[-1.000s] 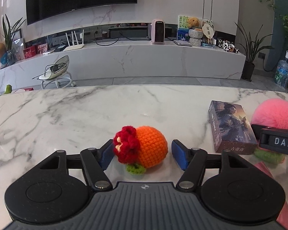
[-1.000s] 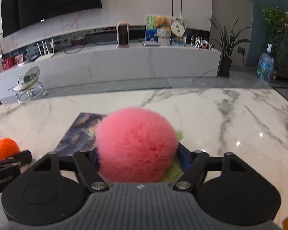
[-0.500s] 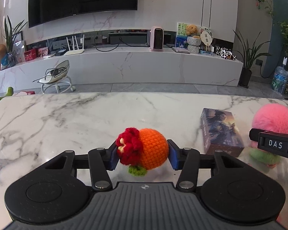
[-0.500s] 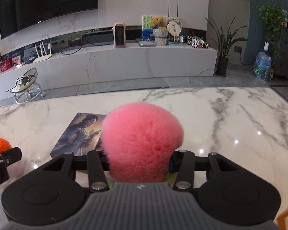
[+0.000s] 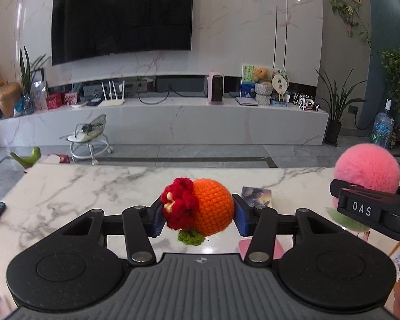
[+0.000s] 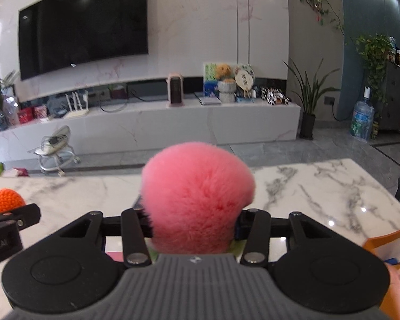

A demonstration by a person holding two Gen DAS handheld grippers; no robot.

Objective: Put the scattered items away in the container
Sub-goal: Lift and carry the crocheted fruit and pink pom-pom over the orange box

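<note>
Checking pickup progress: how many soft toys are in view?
2. The orange crochet toy sits between the left gripper's fingers; the pink plush is in the right gripper. More may be hidden.

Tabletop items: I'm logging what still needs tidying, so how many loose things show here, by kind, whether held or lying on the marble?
Soft toys: 2, the orange crocheted ball in the left gripper and the pink fluffy ball in the right gripper
Picture boxes: 1, the illustrated box on the marble table
Total: 3
</note>
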